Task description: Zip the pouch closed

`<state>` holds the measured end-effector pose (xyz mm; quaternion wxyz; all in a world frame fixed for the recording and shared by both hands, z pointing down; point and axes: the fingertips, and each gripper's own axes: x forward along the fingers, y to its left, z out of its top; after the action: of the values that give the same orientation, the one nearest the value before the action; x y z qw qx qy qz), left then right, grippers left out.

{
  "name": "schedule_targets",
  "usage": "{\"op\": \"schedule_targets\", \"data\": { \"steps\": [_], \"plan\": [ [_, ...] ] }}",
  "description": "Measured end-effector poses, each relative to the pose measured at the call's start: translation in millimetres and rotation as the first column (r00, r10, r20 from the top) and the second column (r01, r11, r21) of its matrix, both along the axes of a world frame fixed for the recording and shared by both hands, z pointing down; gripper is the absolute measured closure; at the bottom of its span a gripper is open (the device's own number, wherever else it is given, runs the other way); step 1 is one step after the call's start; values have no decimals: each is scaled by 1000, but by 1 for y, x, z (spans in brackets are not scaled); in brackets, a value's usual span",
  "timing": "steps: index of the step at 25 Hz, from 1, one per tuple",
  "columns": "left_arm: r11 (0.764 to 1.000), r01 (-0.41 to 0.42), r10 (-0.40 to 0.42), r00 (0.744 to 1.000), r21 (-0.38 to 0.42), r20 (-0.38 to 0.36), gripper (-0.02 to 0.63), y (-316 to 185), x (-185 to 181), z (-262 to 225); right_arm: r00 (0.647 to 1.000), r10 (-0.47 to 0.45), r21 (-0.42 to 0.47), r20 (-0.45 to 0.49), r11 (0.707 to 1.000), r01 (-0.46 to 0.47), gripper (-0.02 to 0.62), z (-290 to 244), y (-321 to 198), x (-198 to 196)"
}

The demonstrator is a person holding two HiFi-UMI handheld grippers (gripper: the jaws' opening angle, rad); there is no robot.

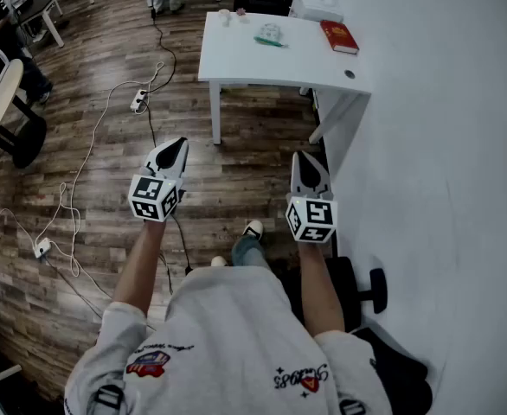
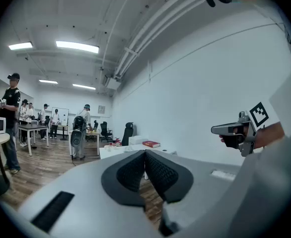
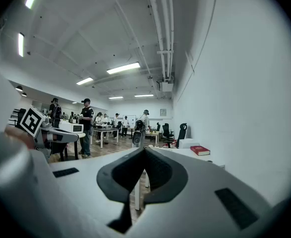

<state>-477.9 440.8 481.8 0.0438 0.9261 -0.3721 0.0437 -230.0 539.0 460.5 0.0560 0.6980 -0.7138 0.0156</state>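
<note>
Book [image 1: 339, 37] on table [image 1: 236, 59], beside wall [image 1: 444, 145]

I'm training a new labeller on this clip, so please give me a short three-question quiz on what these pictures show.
1. True or false: the left tool holds something between its jaws.
2. Multiple choice: the red book lies on A) a shelf, B) the white table, C) a sofa.
3. Short answer: how do the jaws of the right tool stand?

Key: 1 false; 2 B; 3 shut, with nothing between them.
</note>
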Motion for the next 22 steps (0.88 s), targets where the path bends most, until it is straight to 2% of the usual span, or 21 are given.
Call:
{"op": "schedule_targets", "data": {
  "steps": [12,16,20,22],
  "plan": [
    [998,-59,59,998,-13,17,591,9,1,5,1000,-1,11,12,1000,1,603,1,4,5],
    [999,-44,44,999,-22,2,544,8,-1,6,999,-22,15,40,1000,22,592,5,6,4],
    [1000,-27,27,1000,-16,3,461,4,2,6,994,11,4,108,1000,-12,594,12,5,16],
    [1000,-22,22,1000,-12,5,429,1,7,7,994,29,18,102,999,-30,592,9,5,26]
  ]
}}
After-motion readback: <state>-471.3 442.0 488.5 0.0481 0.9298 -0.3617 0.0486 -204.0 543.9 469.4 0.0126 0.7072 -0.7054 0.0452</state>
